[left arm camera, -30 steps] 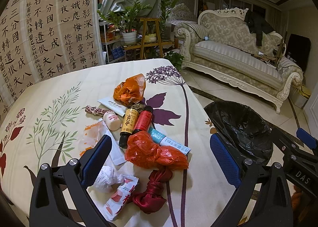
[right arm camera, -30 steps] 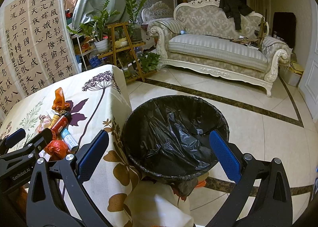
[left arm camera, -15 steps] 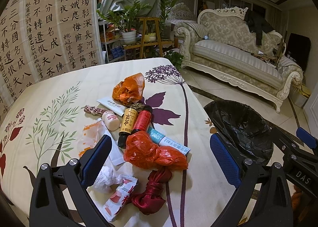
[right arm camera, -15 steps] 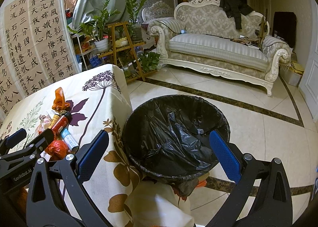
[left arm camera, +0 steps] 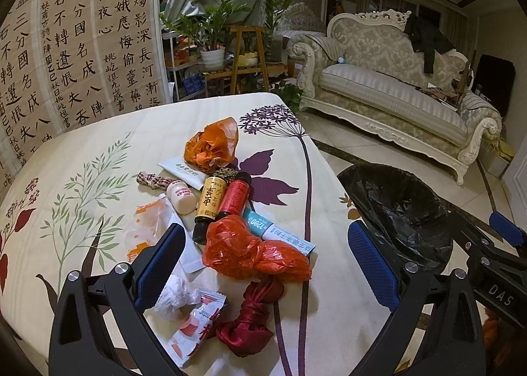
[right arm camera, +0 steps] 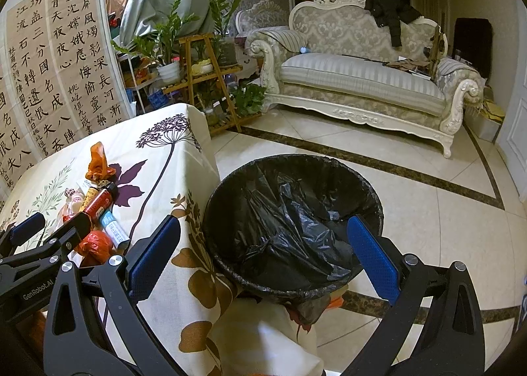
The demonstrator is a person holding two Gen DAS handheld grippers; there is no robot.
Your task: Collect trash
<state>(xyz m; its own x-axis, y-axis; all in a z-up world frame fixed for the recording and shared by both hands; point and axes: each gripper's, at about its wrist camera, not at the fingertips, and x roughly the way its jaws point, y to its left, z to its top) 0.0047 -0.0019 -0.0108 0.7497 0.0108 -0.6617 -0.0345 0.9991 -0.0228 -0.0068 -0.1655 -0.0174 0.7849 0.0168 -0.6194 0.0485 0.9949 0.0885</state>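
Almost nothing has moved since the earlier frames: both tools hover where they were, the left view drifting only slightly. Left gripper (left arm camera: 263, 267), lower centre of its view, stands wide open and empty above the table (left arm camera: 82, 152), its blue pads straddling the nearest litter. Nearest, at the lower centre: a red cloth knot (left arm camera: 253, 316), a white paper wad (left arm camera: 174, 293) and a snack packet (left arm camera: 194, 330). Just beyond, a red plastic bag (left arm camera: 250, 251) lies against a blue-white tube (left arm camera: 280, 234); past these, two small bottles (left arm camera: 220, 201) side by side, then an orange bag (left arm camera: 210, 145) at mid-frame. Right gripper (right arm camera: 263, 254), also open and empty, hangs over the black-lined bin (right arm camera: 293, 221), which stands on the floor just beside the table edge. Step in hand, as judged: the first pick, not yet begun. Next move probably calls for lowering the left gripper onto the red plastic bag, closing on its bunched middle, then carrying it rightward to the bin.
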